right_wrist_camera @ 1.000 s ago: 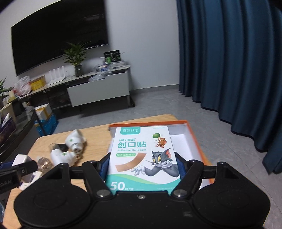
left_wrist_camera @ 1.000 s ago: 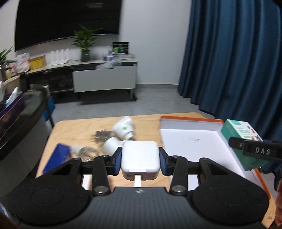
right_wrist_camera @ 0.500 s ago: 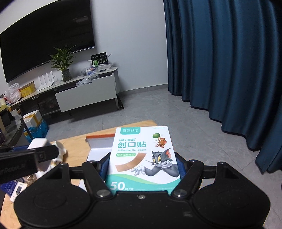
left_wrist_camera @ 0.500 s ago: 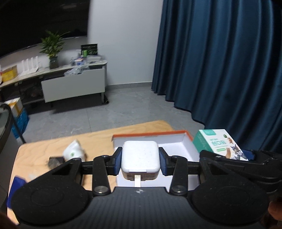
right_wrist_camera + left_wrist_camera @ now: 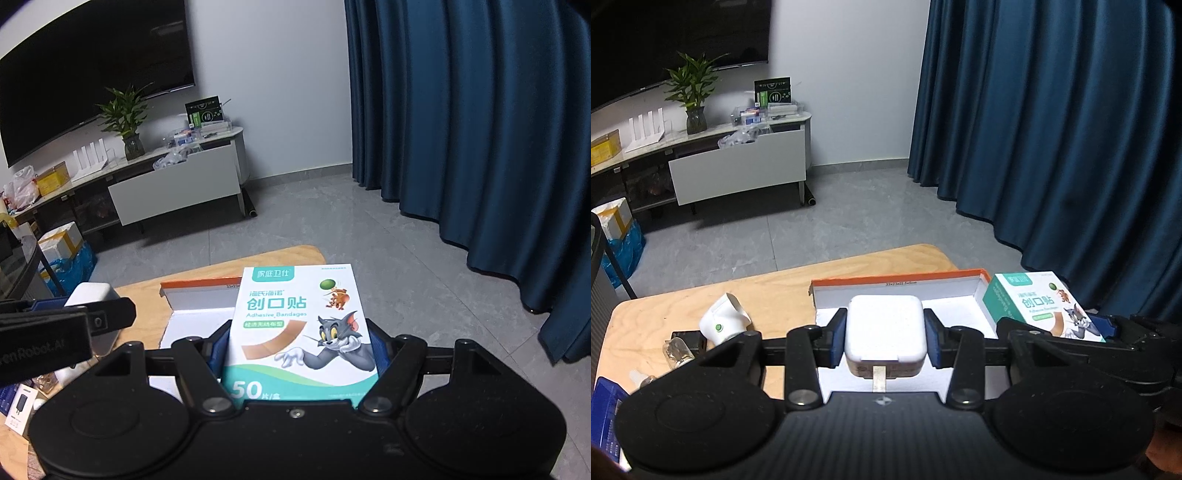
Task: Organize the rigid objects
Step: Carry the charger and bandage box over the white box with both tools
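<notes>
My left gripper (image 5: pixel 885 341) is shut on a white square charger (image 5: pixel 884 334), carried above the white, orange-rimmed box (image 5: pixel 897 278) on the wooden table. The blue pads press its two sides. My right gripper (image 5: pixel 297 350) is shut on a box of adhesive bandages (image 5: pixel 299 325) with a cartoon cat and mouse on it, held over the box's right part. In the left wrist view the bandage box (image 5: pixel 1034 306) hangs at the right, over the tray's right wall. In the right wrist view the charger (image 5: pixel 94 295) and the left gripper's finger show at the left.
On the wooden table (image 5: pixel 775 291) left of the box lie a white plug-in device (image 5: pixel 722 325), a black adapter (image 5: pixel 689 339), a clear bulb (image 5: pixel 677 354) and a blue box (image 5: pixel 605 410). Blue curtains (image 5: pixel 1071 147) hang at the right. A TV cabinet (image 5: pixel 738 166) stands beyond.
Both grippers have moved to the right across the table with their loads, from over the loose items to over the orange-rimmed box. The grips have not changed.
</notes>
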Demonstrator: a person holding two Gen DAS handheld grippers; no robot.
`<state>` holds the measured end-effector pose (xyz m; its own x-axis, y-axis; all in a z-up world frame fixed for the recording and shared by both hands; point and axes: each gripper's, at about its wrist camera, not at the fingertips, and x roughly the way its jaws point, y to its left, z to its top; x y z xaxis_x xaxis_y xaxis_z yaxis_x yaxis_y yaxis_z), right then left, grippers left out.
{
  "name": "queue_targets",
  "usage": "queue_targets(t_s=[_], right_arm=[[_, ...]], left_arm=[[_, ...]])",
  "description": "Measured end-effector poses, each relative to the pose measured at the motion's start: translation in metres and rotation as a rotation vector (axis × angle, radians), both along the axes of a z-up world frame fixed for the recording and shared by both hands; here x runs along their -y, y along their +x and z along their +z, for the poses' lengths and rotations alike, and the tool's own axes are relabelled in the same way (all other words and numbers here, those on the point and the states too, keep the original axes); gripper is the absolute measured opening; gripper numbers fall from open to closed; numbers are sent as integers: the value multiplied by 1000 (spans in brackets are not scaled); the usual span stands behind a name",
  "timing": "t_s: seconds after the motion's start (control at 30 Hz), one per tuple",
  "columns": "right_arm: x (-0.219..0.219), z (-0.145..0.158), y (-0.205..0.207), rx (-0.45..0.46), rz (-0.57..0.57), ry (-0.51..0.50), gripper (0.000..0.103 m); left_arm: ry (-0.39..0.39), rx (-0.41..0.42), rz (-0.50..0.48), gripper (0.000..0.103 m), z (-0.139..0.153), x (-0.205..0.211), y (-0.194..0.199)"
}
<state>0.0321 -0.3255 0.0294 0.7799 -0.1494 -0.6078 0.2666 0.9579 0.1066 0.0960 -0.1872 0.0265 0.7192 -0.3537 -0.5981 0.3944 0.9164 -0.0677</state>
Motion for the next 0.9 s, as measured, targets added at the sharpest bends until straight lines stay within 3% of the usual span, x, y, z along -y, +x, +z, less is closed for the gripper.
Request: queue_targets(t_s=[0.9], right_arm=[[0, -11, 25, -38, 8, -11, 84]], left_arm=[[6, -46, 5, 43, -3, 7, 20]])
